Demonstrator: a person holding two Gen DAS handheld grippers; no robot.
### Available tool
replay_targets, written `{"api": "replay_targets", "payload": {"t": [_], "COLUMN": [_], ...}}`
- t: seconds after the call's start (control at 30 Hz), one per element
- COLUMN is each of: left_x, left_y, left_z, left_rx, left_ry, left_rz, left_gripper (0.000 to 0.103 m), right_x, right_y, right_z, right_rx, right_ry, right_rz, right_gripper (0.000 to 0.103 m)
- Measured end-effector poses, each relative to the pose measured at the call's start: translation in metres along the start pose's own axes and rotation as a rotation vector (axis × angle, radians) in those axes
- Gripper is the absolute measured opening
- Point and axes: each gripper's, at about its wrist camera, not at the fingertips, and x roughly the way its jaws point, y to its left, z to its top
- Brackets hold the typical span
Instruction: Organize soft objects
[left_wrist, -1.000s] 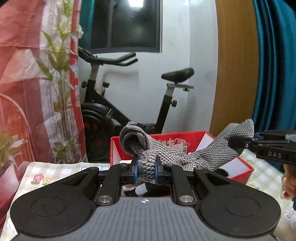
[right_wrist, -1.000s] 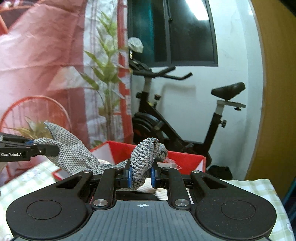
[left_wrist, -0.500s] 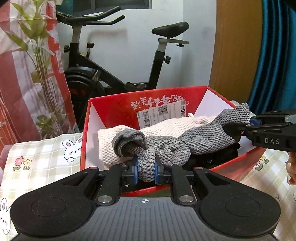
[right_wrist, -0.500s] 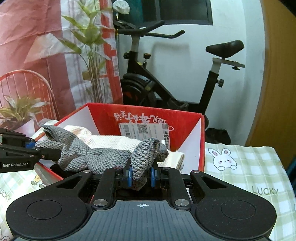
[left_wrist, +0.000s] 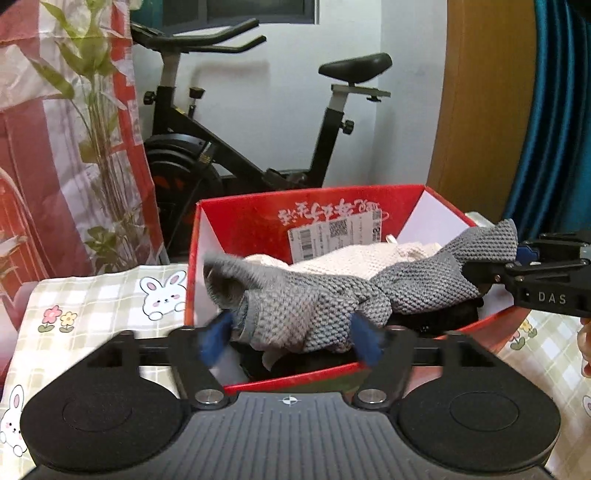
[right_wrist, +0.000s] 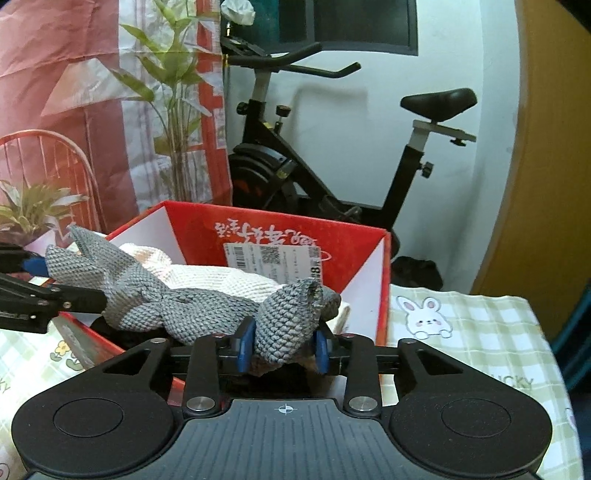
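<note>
Risk sits mostly at the edges of the red box (left_wrist: 258, 225) now.

Left wrist view: the left hand-held gripper (left_wrist: 291, 338) has its blue pads (left_wrist: 218, 332) spread wide, blurred, with the grey knitted cloth (left_wrist: 306, 306) lying loose between them and no longer pinched. The cloth drapes over a cream knitted cloth (left_wrist: 351, 258) and something dark inside the box. Its near end hangs close to the front wall, so it could slump over the rim onto the checked tabletop (left_wrist: 92, 306) if the pads brush it while pulling away. At the right edge the right hand-held gripper (left_wrist: 517, 266) meets the cloth's other corner.

Right wrist view: the right hand-held gripper (right_wrist: 282, 345) stands partly apart, the pads (right_wrist: 245, 345) close beside a bunched fold of the grey knitted cloth (right_wrist: 184, 302); I judge the grip as released or nearly so, though light contact may remain. A knit this coarse can snag on a pad edge and be dragged back out on withdrawal. The left hand-held gripper (right_wrist: 37, 280) shows at the far left, beside the cloth's raised corner, which overhangs the box wall (right_wrist: 88, 332) and may tip outward.
</note>
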Motion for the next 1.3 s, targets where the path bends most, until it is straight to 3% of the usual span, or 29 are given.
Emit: {"api": "replay_targets", "payload": {"t": [0.07, 0.17, 0.33, 0.5, 0.87, 1.3], "left_x": [-0.004, -0.008, -0.014, -0.018, -0.038, -0.068], "left_y": [-0.001, -0.003, -0.006, -0.009, -0.019, -0.021], "left_z": [0.001, 0.002, 0.002, 0.003, -0.001, -0.004], "left_rx": [0.001, 0.009, 0.007, 0.001, 0.024, 0.01], "left_ry": [-0.013, -0.023, -0.038, -0.025, -0.054, -0.116], "left_rz": [0.017, 0.042, 0.065, 0.112, 0.188, 0.175], "left_gripper": [0.092, 0.099, 0.103, 0.103, 0.103, 0.103], "right_x": [-0.003, -0.009, -0.017, -0.024, -0.037, -0.066], "right_y": [0.0, 0.001, 0.003, 0.005, 0.012, 0.022], "right_z": [0.0, -0.001, 0.0, 0.005, 0.01, 0.015], "right_rx": [0.002, 0.004, 0.009, 0.019, 0.041, 0.072], "right_ry": [0.001, -0.003, -0.002, -0.011, -0.001, -0.025], "right_rz": [-0.01, -0.022, -0.034, -0.037, -0.053, -0.057], "right_gripper": [0.039, 0.056, 0.075, 0.102, 0.102, 0.103]}}
